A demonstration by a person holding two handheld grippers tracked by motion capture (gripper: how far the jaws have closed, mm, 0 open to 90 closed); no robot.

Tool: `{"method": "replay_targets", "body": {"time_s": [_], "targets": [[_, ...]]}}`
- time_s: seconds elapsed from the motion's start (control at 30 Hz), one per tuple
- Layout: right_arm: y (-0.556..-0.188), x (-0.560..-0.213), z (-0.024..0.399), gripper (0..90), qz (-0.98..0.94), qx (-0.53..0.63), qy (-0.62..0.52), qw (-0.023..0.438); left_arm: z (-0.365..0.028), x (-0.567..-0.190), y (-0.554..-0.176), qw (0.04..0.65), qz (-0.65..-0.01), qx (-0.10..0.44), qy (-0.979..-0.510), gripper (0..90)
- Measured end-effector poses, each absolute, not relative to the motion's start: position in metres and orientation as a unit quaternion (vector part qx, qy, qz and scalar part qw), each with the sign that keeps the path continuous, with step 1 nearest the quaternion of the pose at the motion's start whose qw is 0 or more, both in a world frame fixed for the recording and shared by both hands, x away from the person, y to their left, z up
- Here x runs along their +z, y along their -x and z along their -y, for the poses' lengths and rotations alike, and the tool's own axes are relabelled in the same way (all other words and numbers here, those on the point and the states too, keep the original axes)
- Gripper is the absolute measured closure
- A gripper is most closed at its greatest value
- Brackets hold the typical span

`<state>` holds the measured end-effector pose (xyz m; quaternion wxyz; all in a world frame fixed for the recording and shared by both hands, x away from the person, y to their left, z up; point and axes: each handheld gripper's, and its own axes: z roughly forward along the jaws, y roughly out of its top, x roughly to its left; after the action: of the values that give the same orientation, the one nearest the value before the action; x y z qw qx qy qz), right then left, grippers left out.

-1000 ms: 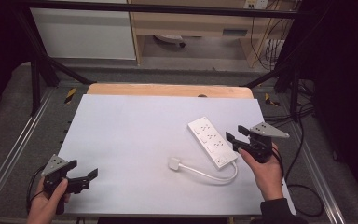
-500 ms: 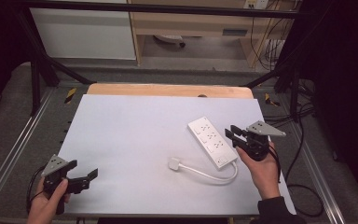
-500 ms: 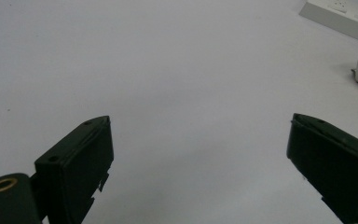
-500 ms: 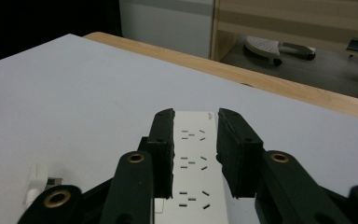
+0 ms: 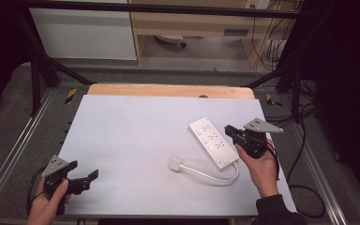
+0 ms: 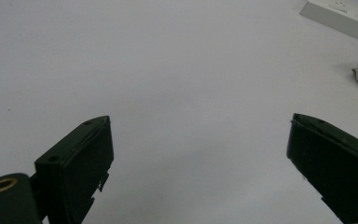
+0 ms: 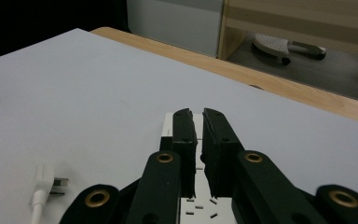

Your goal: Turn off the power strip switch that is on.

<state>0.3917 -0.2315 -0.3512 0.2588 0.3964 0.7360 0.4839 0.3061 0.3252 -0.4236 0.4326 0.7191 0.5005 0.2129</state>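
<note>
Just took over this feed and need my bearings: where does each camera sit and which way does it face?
High view: above the near edge, facing forward and down on the table; both hands show.
Left gripper view: on the left gripper, looking across the table; jaws wide apart.
Right gripper view: on the right gripper, jaws nearly together over the power strip.
All share the power strip and plug.

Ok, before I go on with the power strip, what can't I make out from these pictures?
- Power strip, right gripper view: the right claw, almost closed with nothing between its jaws, covers most of it; contact unclear.
- Power strip, left gripper view: cut off by the top edge.
- Plug, left gripper view: cut off by the right edge; prongs hidden.
- Strip's switch and markings, high view: too small.
- Left claw, high view: open over the table.
</note>
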Motion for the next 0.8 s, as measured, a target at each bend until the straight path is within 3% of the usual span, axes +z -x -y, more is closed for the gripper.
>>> {"method": "replay_targets", "body": {"time_s": [0.2, 0.8], "targets": [[-0.394, -0.3523, 0.2261, 90.0, -0.742, 0.484, -0.387, 0.256, -0.3248, -0.4236, -0.3061, 0.433, -0.5, 0.212, -0.72, 7.1], [-0.4006, -0.3541, 0.2237, 90.0, -0.742, 0.483, -0.39, 0.253, -0.3246, -0.4255, -0.3082, 0.427, -0.505, 0.212, -0.719, 7.1]]}}
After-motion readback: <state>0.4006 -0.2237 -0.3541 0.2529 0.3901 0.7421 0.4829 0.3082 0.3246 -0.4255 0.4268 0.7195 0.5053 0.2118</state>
